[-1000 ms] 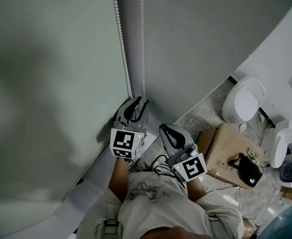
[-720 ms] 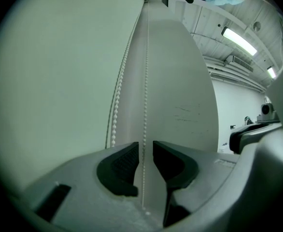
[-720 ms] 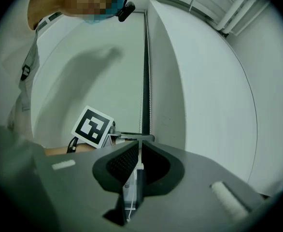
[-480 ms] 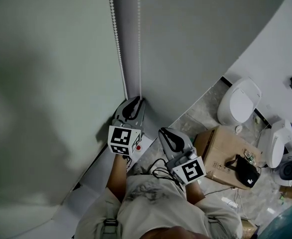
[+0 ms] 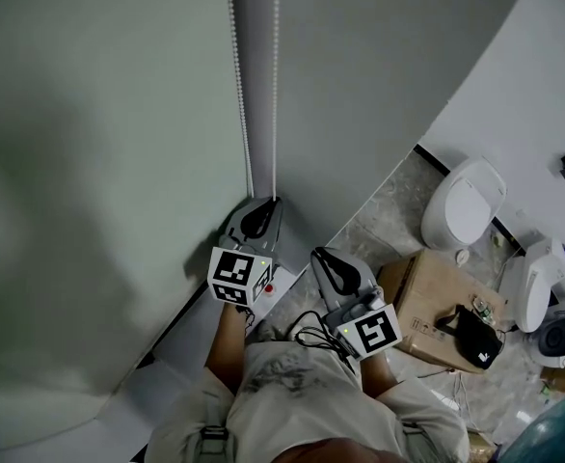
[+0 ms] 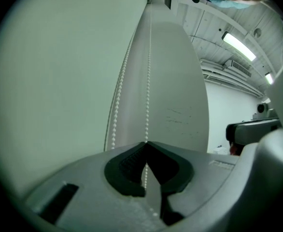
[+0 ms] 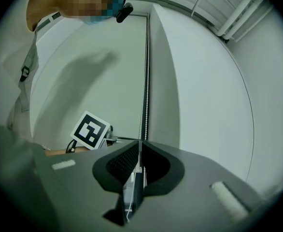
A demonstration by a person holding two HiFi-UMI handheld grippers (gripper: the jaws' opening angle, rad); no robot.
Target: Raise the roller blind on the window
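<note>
Grip is made: your left gripper point(image 5: 268, 205) has just drawn its jaws together and pinches the right strand of the bead chain point(image 6: 147, 105) low down. Your right gripper point(image 5: 319, 257) waits nearer you and to the right, jaws together on nothing. The roller blind point(image 5: 99, 162) hangs lowered at the left. Next comes, I judge, a steady pull along that strand, then a regrip higher. Room is tight: blind on the left, grey wall point(image 5: 379, 85) close behind the chain, and a cardboard box point(image 5: 437, 307) well right.

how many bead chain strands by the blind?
2. The left strand hangs free; the right strand runs into the left gripper, whose jaws have just closed on it.
</note>
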